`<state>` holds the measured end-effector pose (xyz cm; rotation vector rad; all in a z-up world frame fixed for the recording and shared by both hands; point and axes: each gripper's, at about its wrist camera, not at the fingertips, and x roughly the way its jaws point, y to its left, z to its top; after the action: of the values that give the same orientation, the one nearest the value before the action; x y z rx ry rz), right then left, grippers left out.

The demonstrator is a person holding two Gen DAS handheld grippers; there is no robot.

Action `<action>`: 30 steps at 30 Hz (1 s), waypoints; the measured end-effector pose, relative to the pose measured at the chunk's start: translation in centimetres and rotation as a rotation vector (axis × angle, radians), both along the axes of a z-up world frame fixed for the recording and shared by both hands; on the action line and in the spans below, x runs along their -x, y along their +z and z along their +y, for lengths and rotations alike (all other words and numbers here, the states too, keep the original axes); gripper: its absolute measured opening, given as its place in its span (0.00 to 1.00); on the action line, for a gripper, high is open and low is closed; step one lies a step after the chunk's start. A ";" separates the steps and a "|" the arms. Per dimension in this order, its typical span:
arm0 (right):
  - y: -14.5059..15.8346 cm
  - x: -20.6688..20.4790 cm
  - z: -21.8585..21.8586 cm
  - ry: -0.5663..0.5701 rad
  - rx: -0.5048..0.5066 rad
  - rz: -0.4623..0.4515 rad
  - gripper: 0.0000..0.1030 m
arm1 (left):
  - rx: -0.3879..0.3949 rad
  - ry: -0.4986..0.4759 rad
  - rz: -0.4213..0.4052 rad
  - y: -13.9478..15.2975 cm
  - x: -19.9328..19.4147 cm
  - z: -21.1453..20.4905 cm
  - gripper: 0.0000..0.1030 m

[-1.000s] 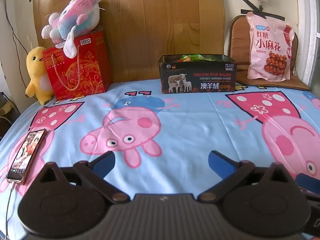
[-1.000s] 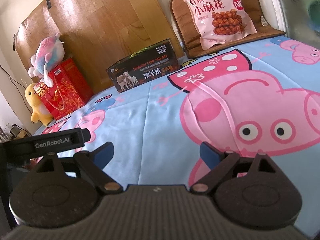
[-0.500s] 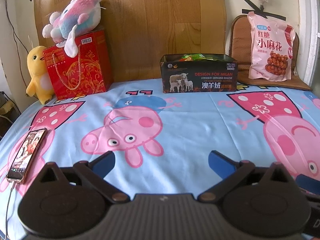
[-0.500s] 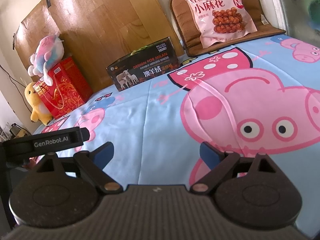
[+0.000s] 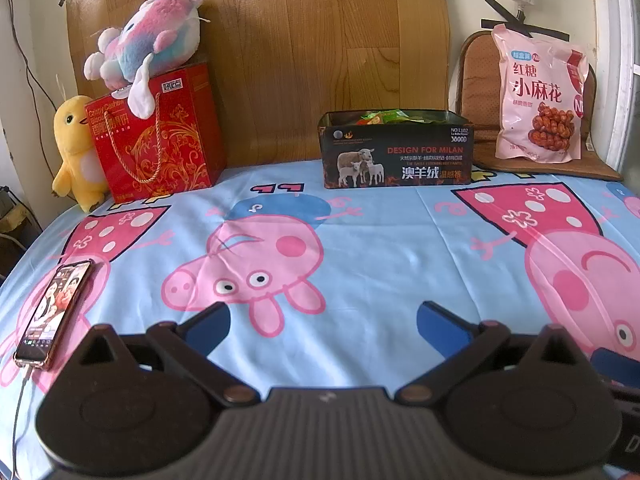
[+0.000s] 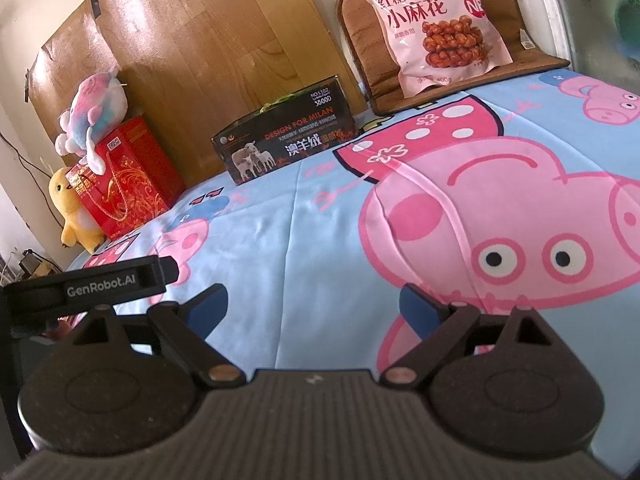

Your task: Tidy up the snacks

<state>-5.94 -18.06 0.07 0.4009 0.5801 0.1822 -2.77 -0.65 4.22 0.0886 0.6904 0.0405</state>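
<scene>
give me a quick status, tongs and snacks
Left tongs open, empty. Right tongs open, empty. Pink snack bag upright on brown cushion; black box holds snacks. Nothing blocking.

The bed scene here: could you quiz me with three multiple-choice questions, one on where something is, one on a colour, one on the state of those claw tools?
1. Where does the pink snack bag stand?
A. Inside the black box
B. On the brown cushion, leaning upright
C. Flat beside the phone

2. What colour is the gift bag under the plush toy?
A. Red
B. Green
C. White

3. How are the left gripper and right gripper?
A. Both shut on snacks
B. One holds the phone
C. Both open and empty

Answers:
1 B: the bag rests upright on the cushion, right of the black box.
2 A: it is red with gold patterning.
3 C: each pair of blue fingers is spread apart with only the sheet between; the phone lies untouched at the left.
</scene>
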 end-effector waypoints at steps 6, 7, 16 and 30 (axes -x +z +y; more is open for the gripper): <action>0.0 0.0 -0.1 0.000 -0.002 0.002 0.92 | -0.003 -0.002 0.003 -0.1 0.0 -0.2 1.00; 0.0 0.0 -0.1 -0.001 -0.002 0.002 0.92 | -0.003 -0.002 0.001 0.0 0.0 -0.2 1.00; -0.1 -0.1 -0.2 0.000 -0.005 0.000 0.92 | -0.004 0.000 -0.010 0.3 0.2 -0.3 1.00; -0.2 -0.1 -0.6 -0.010 -0.015 -0.004 0.92 | -0.009 -0.005 -0.009 0.3 0.1 -0.7 1.00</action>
<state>-5.82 -18.64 -0.16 0.4177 0.5732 0.1778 -2.83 -1.30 4.56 0.0989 0.6812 0.0394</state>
